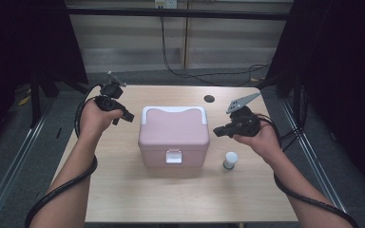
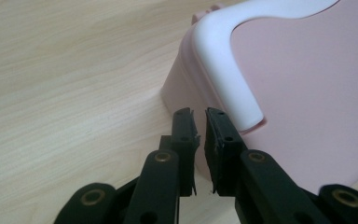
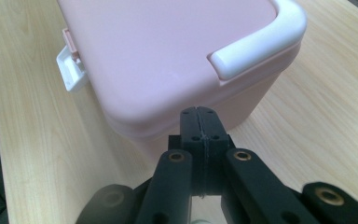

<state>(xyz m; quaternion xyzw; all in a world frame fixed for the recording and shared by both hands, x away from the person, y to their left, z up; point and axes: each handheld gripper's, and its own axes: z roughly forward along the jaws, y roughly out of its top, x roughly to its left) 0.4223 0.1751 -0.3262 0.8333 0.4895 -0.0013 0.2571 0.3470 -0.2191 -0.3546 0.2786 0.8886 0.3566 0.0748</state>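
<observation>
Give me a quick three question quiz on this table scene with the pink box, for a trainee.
1. True or false: the white latch on the pink box faces the person.
2. Which tongs have their jaws pressed fully together: A, the left tongs, or B, the right tongs?
3. What small thing stands on the table near the right hand?

Key
1. True.
2. B; the left tongs show a narrow gap between the jaws, with nothing in it.
3. A small white-capped bottle, upright beside the box and apart from it.

L gripper (image 1: 129, 116) jaws slightly apart; R gripper (image 1: 217, 131) jaws closed.
</observation>
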